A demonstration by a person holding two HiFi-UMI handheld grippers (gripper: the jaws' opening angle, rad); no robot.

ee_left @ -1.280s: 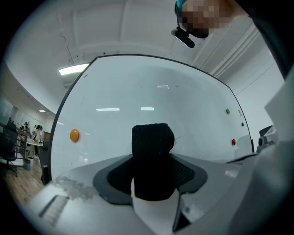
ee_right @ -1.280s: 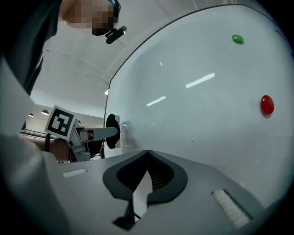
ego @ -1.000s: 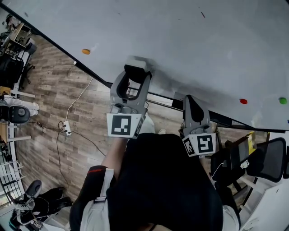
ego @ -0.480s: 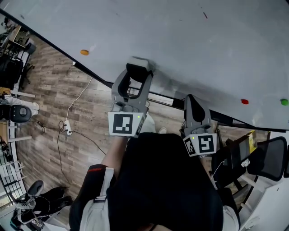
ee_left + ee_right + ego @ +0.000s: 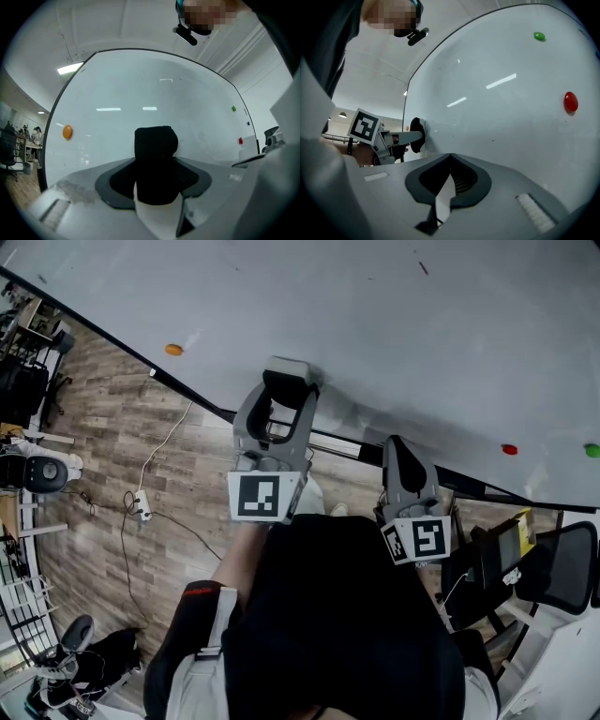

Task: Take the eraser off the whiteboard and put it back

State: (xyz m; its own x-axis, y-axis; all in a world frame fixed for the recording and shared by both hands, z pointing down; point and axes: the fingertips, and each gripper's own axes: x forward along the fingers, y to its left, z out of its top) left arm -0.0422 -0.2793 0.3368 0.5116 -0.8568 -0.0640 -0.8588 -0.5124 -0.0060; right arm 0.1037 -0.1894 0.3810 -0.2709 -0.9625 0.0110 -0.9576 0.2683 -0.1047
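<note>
The eraser (image 5: 156, 154), black felt with a pale back, sits between my left gripper's jaws, which are shut on it. In the head view my left gripper (image 5: 286, 382) holds the eraser (image 5: 287, 367) with its felt up against the whiteboard (image 5: 375, 324), near the board's lower edge. The right gripper view shows the same eraser (image 5: 416, 135) flat against the board. My right gripper (image 5: 397, 448) hangs lower and to the right, close to the board's bottom rail, with its jaws (image 5: 450, 157) shut and nothing between them.
On the board are an orange magnet (image 5: 173, 350), a red magnet (image 5: 509, 449) and a green magnet (image 5: 592, 451). A power strip with cable (image 5: 141, 508) lies on the wooden floor at left. A black office chair (image 5: 562, 568) stands at right.
</note>
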